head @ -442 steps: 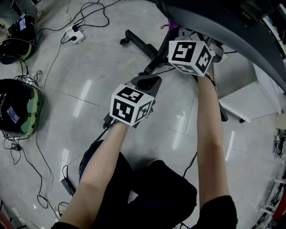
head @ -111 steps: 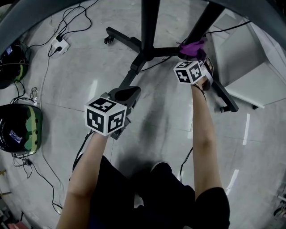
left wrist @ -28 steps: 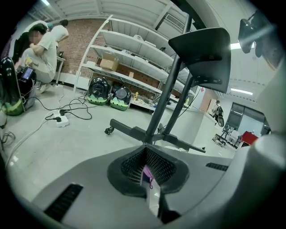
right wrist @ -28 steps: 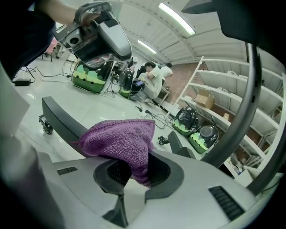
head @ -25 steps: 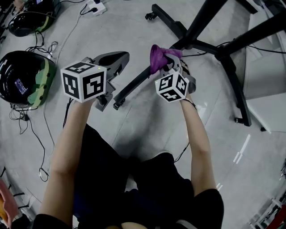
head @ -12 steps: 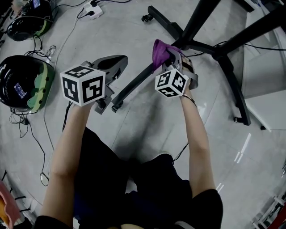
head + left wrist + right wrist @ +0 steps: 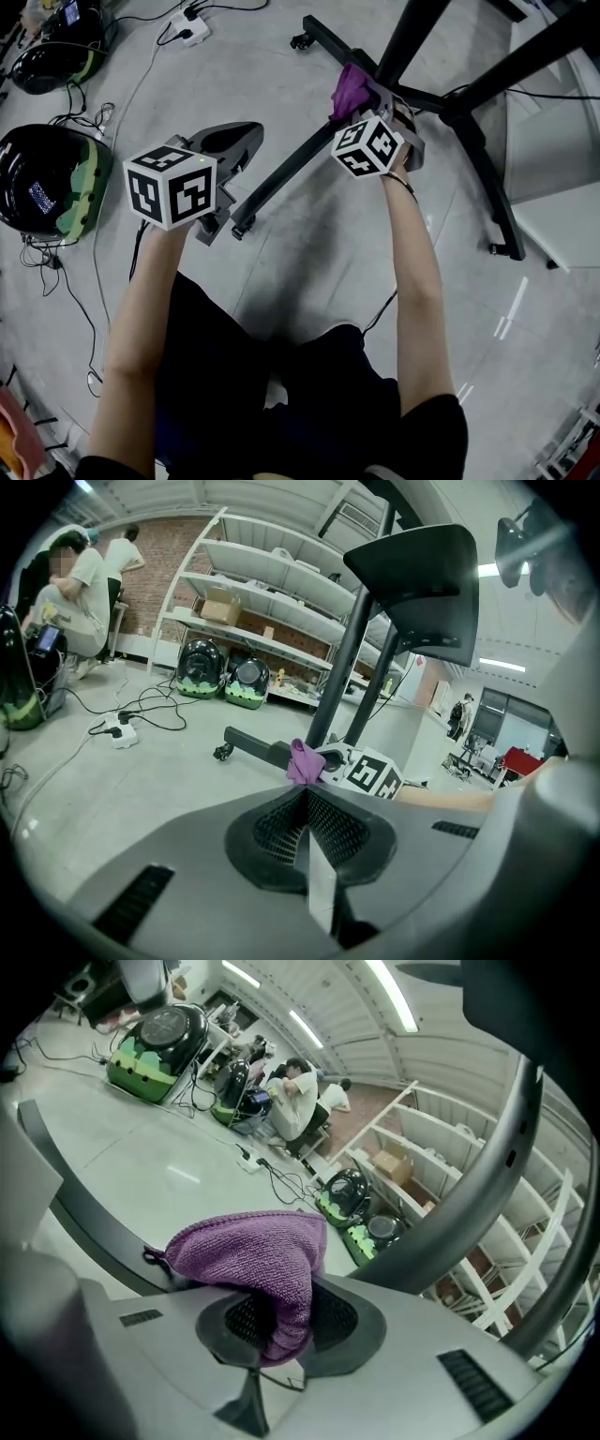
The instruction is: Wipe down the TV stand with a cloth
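Cloth (image 7: pixel 248 1246) end hidden in right gripper (image 7: pixel 277 1326)

My left gripper (image 7: pixel 306 794) has its grey jaws pressed together with nothing between them, and it points across the pale grey floor (image 7: pixel 169 761) at the black metal TV stand (image 7: pixel 340 672). A crumpled purple cloth (image 7: pixel 305 761) sits bunched on the stand's low wheeled leg (image 7: pixel 253 745), with my right gripper's black-and-white marker cube (image 7: pixel 373 775) just beside it. Farther off are a white power strip (image 7: pixel 121 736) with black cables, white metal shelving (image 7: pixel 272 574) holding a brown cardboard box (image 7: pixel 221 607), and a seated person (image 7: pixel 89 583).
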Tool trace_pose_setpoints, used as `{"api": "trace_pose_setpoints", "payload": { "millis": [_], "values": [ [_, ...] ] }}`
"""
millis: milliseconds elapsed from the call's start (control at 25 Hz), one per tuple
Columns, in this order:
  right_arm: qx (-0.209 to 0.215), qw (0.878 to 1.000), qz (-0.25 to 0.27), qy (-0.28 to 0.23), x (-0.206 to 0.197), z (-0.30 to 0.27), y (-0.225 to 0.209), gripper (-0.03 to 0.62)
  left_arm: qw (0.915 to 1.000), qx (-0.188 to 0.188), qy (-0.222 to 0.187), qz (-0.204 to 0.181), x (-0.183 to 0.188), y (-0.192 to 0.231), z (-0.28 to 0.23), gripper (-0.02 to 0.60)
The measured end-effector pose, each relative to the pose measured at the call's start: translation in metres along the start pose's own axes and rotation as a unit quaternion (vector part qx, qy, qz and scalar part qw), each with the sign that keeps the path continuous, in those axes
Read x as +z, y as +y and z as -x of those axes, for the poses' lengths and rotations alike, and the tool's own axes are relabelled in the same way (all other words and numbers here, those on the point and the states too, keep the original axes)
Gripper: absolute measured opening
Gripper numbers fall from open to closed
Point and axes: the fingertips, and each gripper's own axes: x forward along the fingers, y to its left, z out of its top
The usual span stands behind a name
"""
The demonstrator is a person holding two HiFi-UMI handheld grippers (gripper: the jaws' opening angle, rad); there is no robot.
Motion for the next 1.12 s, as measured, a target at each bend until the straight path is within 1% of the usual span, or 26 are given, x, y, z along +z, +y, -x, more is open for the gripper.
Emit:
{"api": "trace_pose_setpoints", "payload": {
  "millis": [120, 200, 400, 720, 920, 1120],
  "values": [
    [-0.018, 1.000, 0.004, 0.017, -0.008, -0.008, -0.012, 0.077, 1.0000, 0.000, 0.002, 0.000, -0.001, 0.000, -0.002, 0.006],
    [-0.020, 1.000, 0.004, 0.017, -0.010, -0.009, -0.015, 0.077, 1.0000, -0.001, 0.005, 0.000, -0.003, -0.001, -0.004, 0.006],
    [-0.032, 0.999, 0.030, 0.013, -0.011, -0.007, -0.015, 0.077, 1.0000, -0.001, 0.009, 0.002, -0.003, -0.001, -0.009, 0.006],
    [-0.050, 0.997, 0.051, 0.021, -0.033, 0.002, -0.019, 0.077, 0.9999, -0.007, 0.013, 0.001, -0.006, -0.003, -0.014, 0.006],
    [-0.055, 0.997, 0.040, 0.035, -0.051, 0.006, -0.024, 0.077, 0.9997, -0.019, 0.013, -0.001, -0.006, -0.011, -0.020, 0.006],
    [-0.068, 0.996, 0.004, 0.066, -0.077, 0.004, -0.042, 0.077, 0.9994, -0.027, 0.019, -0.006, -0.007, -0.016, -0.027, 0.006]
  ]
}}
